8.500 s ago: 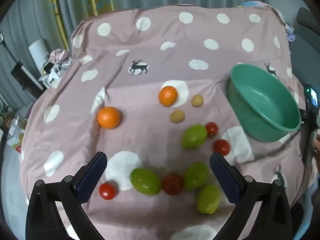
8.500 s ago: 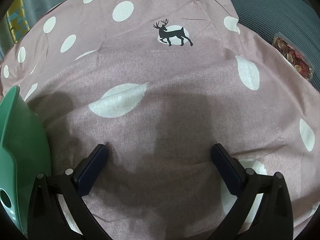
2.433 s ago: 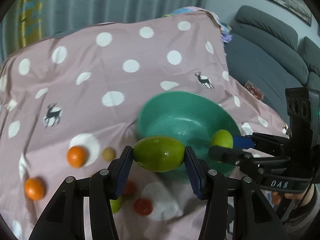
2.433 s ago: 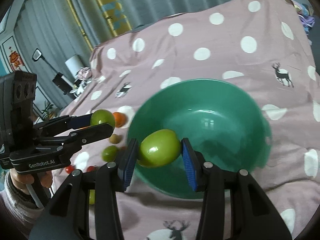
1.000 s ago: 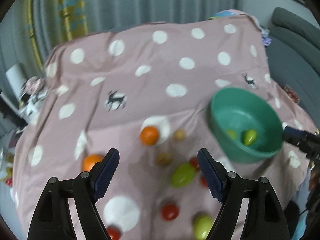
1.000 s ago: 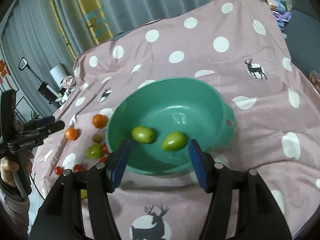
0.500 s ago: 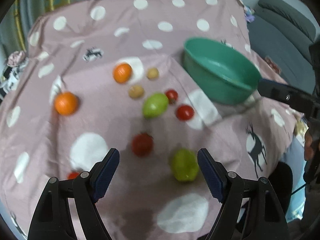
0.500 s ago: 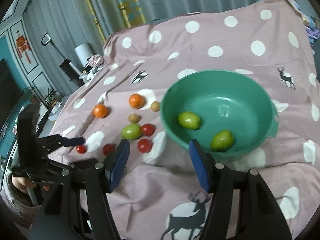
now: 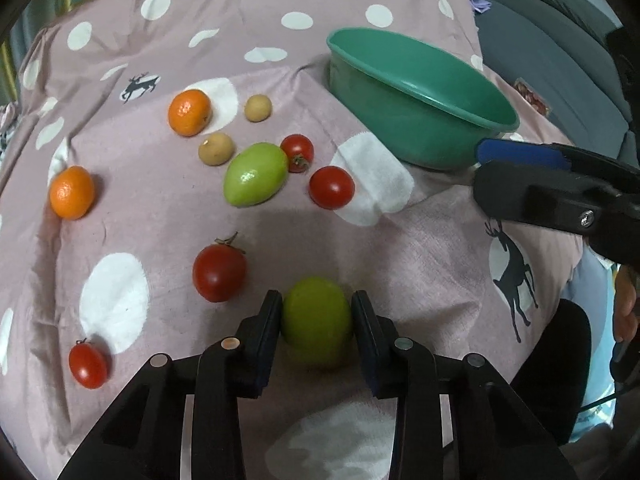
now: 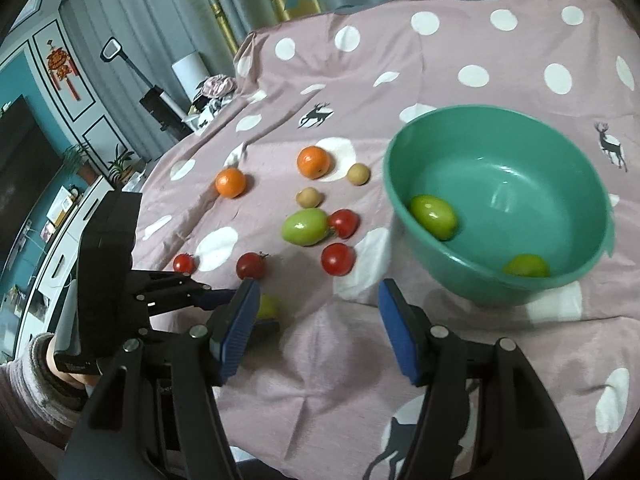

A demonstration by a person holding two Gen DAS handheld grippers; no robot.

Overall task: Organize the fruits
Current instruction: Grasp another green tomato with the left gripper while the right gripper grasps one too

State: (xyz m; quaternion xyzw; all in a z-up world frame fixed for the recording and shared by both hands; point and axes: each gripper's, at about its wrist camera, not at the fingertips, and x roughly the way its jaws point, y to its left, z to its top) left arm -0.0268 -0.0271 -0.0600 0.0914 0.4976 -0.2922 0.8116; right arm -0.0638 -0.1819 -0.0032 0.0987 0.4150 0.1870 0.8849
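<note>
My left gripper (image 9: pixel 316 318) is shut on a green fruit (image 9: pixel 316 322) that rests on the pink dotted cloth; it also shows in the right wrist view (image 10: pixel 267 306). My right gripper (image 10: pixel 316 320) is open and empty, above the cloth near the green bowl (image 10: pixel 592 200). The bowl (image 9: pixel 420 92) holds two green fruits (image 10: pixel 434 216) (image 10: pixel 526 266). On the cloth lie another green fruit (image 9: pixel 256 174), several red tomatoes (image 9: pixel 219 267), two oranges (image 9: pixel 189 112) (image 9: pixel 72 192) and two small brown fruits (image 9: pixel 216 149).
The right gripper's arm (image 9: pixel 560 184) reaches in from the right in the left wrist view. A grey sofa (image 9: pixel 560 40) stands beyond the bowl. Curtains, a cabinet and clutter (image 10: pixel 212 88) lie past the cloth's far left edge.
My left gripper has come down and shut on the nearest green fruit. My right gripper has drawn back from the bowl, staying open.
</note>
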